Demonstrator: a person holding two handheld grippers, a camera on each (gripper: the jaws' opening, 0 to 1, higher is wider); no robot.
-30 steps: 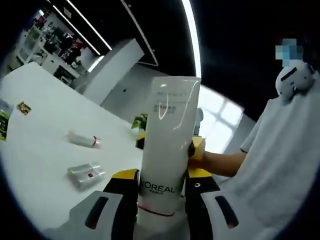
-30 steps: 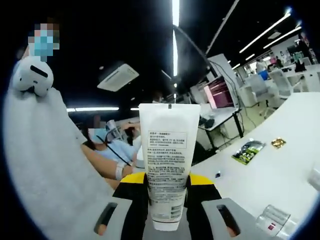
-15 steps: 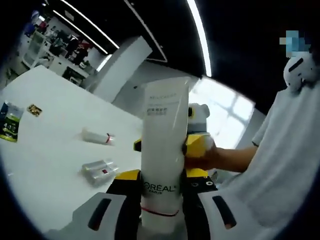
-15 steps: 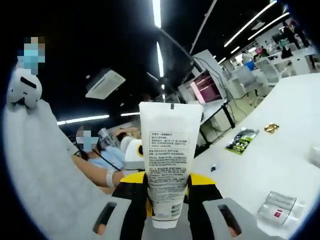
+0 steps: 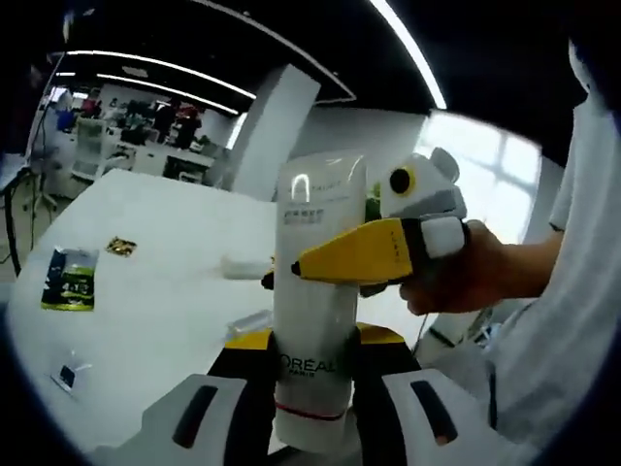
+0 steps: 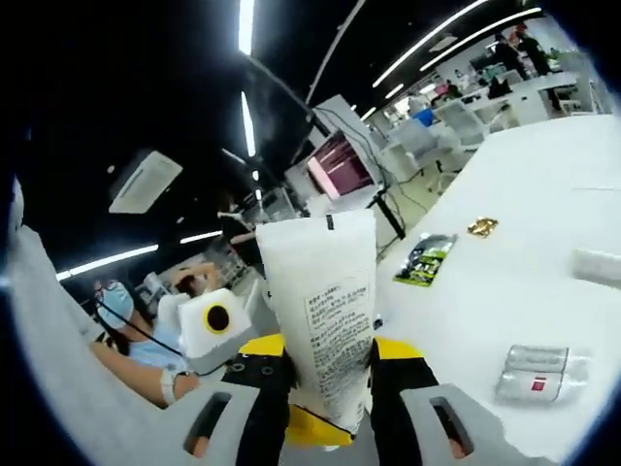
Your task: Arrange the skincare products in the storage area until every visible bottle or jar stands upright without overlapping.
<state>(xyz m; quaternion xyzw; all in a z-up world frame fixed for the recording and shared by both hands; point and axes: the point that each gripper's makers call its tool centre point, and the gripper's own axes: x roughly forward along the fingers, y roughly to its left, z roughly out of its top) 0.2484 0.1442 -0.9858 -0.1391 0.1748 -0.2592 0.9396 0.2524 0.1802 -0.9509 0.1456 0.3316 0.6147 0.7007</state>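
— While looking along the left claw (image 5: 315, 338): far left on the white tabletop (image 5: 146, 320), a green sachet (image 5: 68, 279) lying flat, with a small gold packet (image 5: 121, 247) just beyond.

— And toward the middle?

— Closed tight on the white tube (image 5: 315, 209), low down by the L'OREAL print. Held upright, clear of the tabletop. Just beside its left edge, part of a clear bottle (image 5: 247, 323) lying down.

— Further right?

— Crossing the tube's front, the yellow right claw (image 5: 310, 264), gripped in a hand (image 5: 466, 277).

— Along the right claw's own jaws?

— Same tube, tilted a little, pinched between both jaws; shut on it too. Then, on the tabletop to the right: sachet, gold packet, a clear bottle on its side. At the far right edge, a white item (image 6: 597, 264), too cut off to name.
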